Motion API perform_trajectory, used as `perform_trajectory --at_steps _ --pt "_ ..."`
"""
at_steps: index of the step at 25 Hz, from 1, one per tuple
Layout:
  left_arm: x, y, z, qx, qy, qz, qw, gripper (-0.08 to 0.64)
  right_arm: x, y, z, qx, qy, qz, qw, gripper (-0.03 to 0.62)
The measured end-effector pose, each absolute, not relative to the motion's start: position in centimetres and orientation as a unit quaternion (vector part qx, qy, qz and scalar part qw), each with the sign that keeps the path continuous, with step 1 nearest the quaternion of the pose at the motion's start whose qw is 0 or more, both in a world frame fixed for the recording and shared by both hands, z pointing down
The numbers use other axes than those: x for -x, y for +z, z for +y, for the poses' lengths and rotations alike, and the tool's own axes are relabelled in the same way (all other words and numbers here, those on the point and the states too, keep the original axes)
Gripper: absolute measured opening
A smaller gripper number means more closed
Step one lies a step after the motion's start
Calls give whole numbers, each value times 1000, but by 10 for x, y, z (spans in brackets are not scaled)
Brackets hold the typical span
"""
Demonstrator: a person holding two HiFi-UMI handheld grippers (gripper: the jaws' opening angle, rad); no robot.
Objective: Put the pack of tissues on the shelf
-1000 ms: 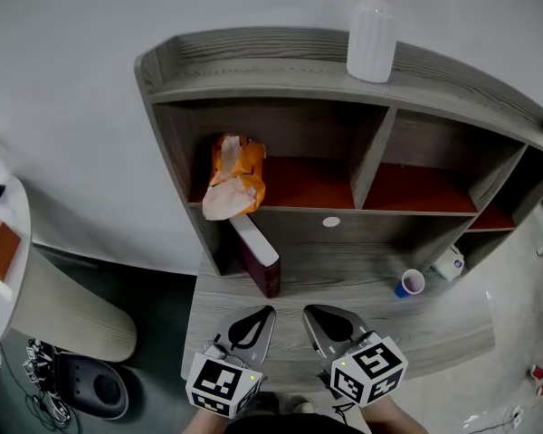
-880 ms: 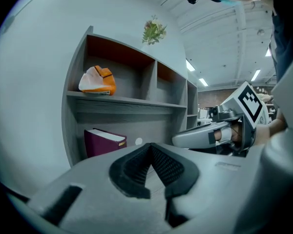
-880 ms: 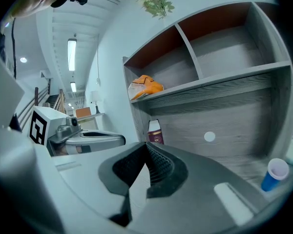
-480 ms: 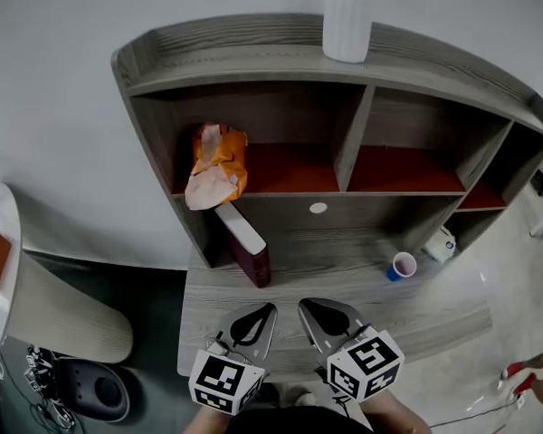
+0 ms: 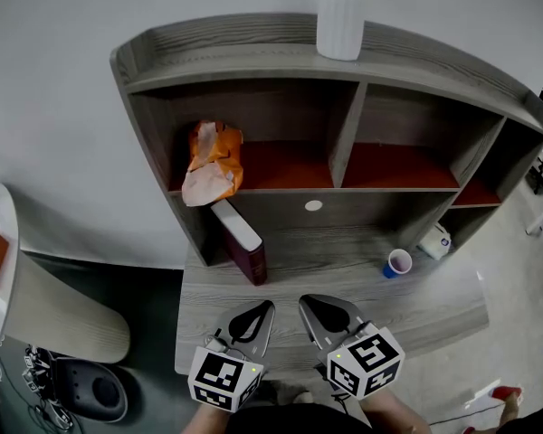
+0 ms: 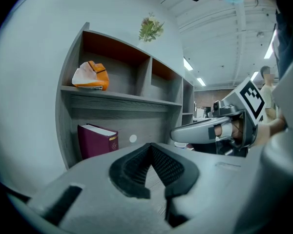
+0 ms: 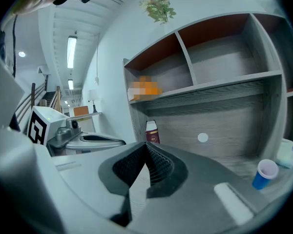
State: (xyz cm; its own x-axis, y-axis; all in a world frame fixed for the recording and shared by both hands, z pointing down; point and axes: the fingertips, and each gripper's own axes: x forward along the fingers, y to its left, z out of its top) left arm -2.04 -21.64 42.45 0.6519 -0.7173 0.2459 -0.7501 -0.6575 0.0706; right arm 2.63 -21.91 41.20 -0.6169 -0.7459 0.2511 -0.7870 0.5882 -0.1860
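**On the shelf's front edge: the pack may slip down**

Up in the left compartment of the shelf (image 5: 253,57), the pack of tissues (image 5: 213,161) lies close to the front edge, and its pale end seems to reach the lip. Your left gripper (image 5: 262,308) and right gripper (image 5: 309,304) are both clenched on nothing, side by side low above the desk (image 5: 434,306). If you bump the shelf, the soft pack may slide forward and drop onto the book (image 5: 240,250) below it (the vase (image 5: 340,21) on top could rock too). If you push the pack deeper with closed jaws, you may knock it sideways.
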Motion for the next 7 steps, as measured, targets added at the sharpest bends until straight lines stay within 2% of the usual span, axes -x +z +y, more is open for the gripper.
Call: perform_trajectory --at_steps 7 --pt "21 425 -216 -904 101 -406 87 -5 -25 413 -219 -429 141 -889 76 0"
